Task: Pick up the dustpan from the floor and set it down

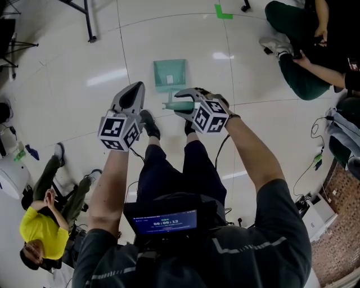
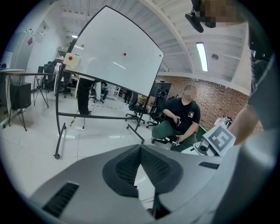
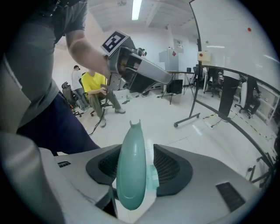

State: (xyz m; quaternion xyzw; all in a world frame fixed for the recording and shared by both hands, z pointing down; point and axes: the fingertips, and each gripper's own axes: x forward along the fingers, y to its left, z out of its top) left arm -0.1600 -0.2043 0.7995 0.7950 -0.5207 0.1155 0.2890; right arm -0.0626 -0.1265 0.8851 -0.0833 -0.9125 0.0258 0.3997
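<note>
You have open floor (image 1: pixel 185 34) ahead of and beside the dustpan (image 1: pixel 170 74); a seated person (image 1: pixel 304 62) blocks the far right, a stand leg (image 1: pixel 88 25) the far left.

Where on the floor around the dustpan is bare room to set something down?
Bare tiles lie left of the dustpan, toward the stand's foot, and beyond it up to the green tape. Crowded right, by the seated person.

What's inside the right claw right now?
The teal plastic dustpan's handle sits between the right claw's parted jaws, with a gap beside one pad. The handle's lower end is covered by the claw body.
</note>
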